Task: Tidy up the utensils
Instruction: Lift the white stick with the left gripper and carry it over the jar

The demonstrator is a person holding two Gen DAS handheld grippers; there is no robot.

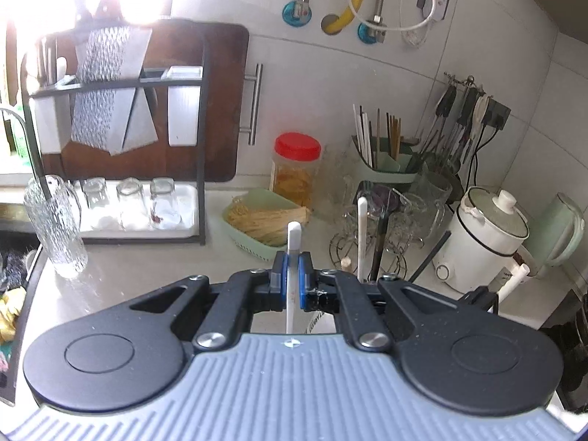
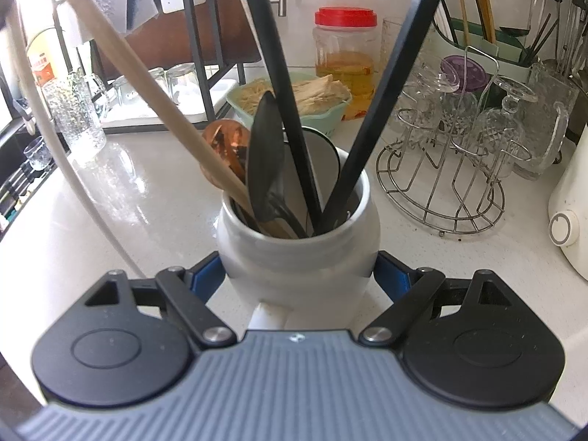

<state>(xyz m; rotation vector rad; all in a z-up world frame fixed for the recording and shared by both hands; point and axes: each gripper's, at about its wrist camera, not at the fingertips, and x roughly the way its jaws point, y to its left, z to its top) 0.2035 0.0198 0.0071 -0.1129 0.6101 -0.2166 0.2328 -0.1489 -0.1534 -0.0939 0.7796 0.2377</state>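
A: Where does the white utensil sit at this moment?

B: The left gripper (image 1: 292, 275) is pinched tight on a slim white handle (image 1: 293, 253), which stands nearly upright between the blue pads (image 1: 281, 279). Its rounded top pokes up above the jaws and the shaft runs down behind the gripper body.

A: And the crock?

B: The right gripper (image 2: 297, 275) is clamped around the belly of the white ceramic holder (image 2: 297, 253), one pad on each flank. In the left wrist view the holder itself is hidden behind the gripper body; only handles show, just to the right of the held piece and slightly farther off.

A: So which way does the coming move go?

B: My guess is either up and clear, or a short shift right and straight down. The long axis is already near vertical, so little tilting seems needed. The left hand alone carries it; the right only steadies the holder.

A: What can't you make out?

B: The working end of the white utensil is cut off below, so I cannot say whether it is a spoon or spatula, nor whether its tip sits inside the holder. The holder's mouth is crowded: a wooden handle (image 2: 147, 84), a black ladle (image 2: 266, 161), two black handles and a copper piece (image 2: 224, 143).
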